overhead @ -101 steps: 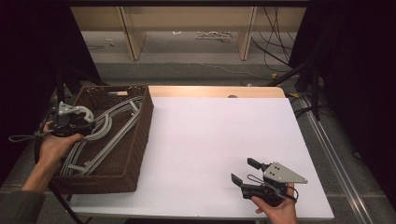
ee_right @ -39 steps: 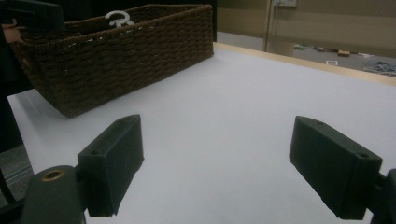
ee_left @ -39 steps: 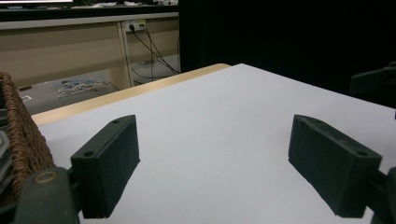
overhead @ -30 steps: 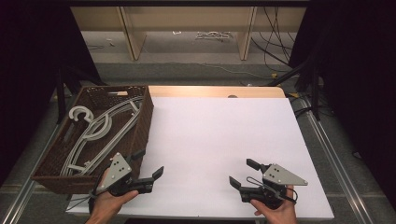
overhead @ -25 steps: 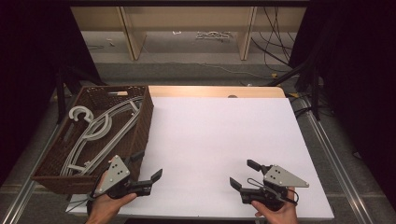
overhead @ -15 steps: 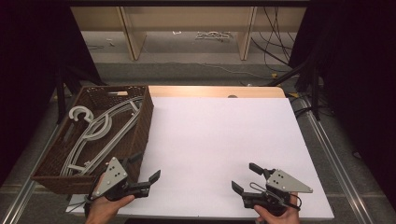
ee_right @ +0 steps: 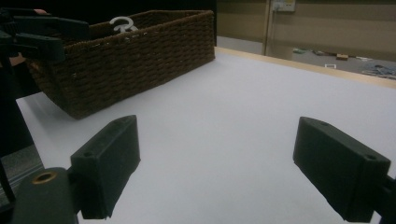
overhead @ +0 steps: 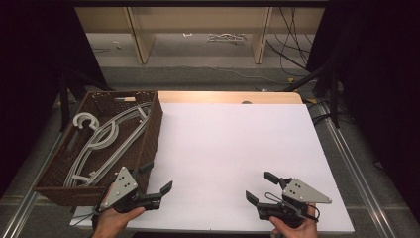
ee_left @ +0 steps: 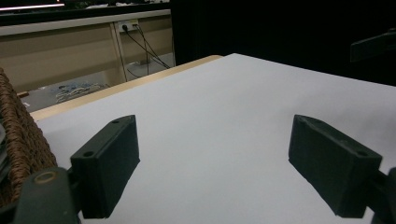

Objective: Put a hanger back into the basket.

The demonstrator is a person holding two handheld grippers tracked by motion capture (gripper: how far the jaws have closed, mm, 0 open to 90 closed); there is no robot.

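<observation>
My two claws – left claw [overhead: 157,179] and right claw [overhead: 261,187] – are wide apart, low over the white table [overhead: 233,144], holding nothing.

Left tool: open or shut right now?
Open. The left tool has its jaws spread wide over bare white table, nothing between them.

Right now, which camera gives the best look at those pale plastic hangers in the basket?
The high view: it looks down into the brown woven wicker basket, showing the pale grey plastic hangers lying inside. The right gripper view shows just one white hook above the rim. The left gripper view catches only a bit of the basket's wall.
</observation>
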